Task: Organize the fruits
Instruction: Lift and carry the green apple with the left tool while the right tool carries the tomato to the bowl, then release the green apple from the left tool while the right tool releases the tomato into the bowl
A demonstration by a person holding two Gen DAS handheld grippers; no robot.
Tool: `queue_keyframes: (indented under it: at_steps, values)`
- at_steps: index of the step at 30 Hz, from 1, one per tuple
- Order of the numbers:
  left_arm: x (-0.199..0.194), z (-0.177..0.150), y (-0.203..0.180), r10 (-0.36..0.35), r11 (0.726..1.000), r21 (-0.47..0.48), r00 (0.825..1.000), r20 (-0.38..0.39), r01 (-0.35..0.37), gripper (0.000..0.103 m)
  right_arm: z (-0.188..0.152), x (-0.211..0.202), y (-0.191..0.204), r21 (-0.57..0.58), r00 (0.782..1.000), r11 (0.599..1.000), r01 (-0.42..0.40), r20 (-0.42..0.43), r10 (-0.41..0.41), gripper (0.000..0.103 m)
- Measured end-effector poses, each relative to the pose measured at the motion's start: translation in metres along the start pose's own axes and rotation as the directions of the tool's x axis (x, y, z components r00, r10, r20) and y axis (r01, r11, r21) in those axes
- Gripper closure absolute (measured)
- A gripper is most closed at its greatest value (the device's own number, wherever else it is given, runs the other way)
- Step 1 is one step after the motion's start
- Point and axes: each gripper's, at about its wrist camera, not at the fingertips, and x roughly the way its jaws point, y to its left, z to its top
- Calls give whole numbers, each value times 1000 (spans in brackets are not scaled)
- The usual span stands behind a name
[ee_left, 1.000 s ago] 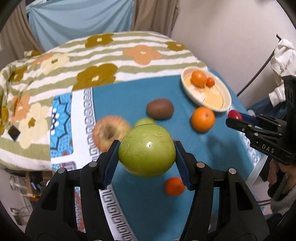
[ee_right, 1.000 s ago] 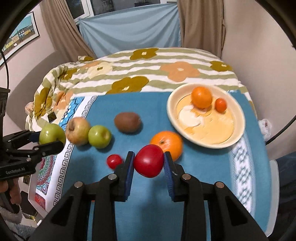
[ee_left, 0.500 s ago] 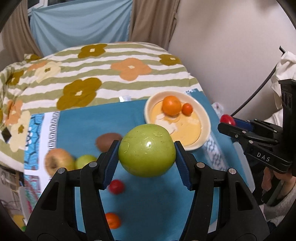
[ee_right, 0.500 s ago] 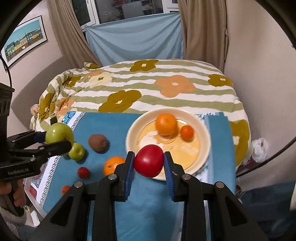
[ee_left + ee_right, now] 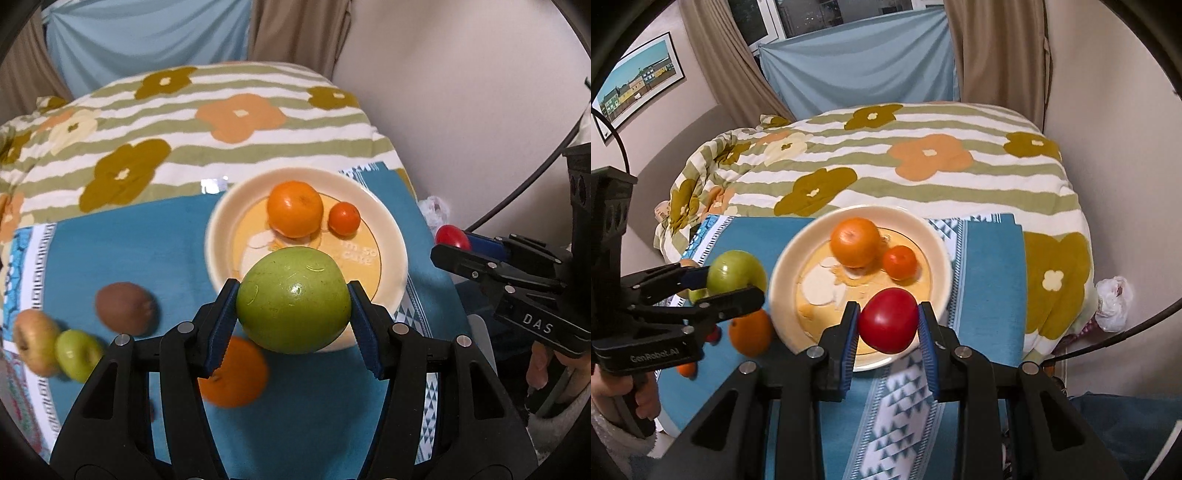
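Two oranges lie in plate point(image 5: 218, 236), frame centre. My left gripper point(image 5: 293, 326) clamps green apple point(image 5: 293, 299); right gripper point(image 5: 888, 334) clamps red fruit point(image 5: 888, 319). Kiwi point(image 5: 125, 308) and others at left still loose.

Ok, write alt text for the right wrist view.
The right gripper holds a round red tomato between its blue-padded fingers over the near rim of a cream ceramic plate carrying two oranges. At left, the left gripper clamps a green apple.
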Motion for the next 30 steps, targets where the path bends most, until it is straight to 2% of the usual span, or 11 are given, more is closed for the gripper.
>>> queue_keyframes:
  at_steps: [5,9,13,15,16,17,19,30]
  values:
    - [36,1,-13,-7,1000,4,999,-52,8,41,-1,12,-17,-3,1000,1000,-10,-23,10,74]
    - [56,-2,-24,17,1000,26,996,-85,-15,41,-1,17,-28,2,999,1000,-20,-30,21,74]
    - [61,-2,-29,23,999,28,996,-82,-21,40,-2,20,-35,9,999,999,-35,-34,35,74]
    - [57,0,-30,21,999,28,997,-77,-19,24,-2,20,-36,9,999,999,-42,-34,42,74]
    - [52,2,-29,20,1000,23,998,-63,-18,7,-1,21,-37,8,998,999,-45,-34,45,74]
    - [47,3,-28,17,1000,16,999,-48,-16,0,0,21,-37,7,998,999,-50,-33,50,74]
    - [34,4,-26,18,1000,5,1000,-24,-18,0,2,21,-37,4,998,998,-56,-32,57,74]
    - [2,-8,6,97,992,-78,995,-33,-99,0,12,36,-26,-69,992,991,-118,-60,114,74]
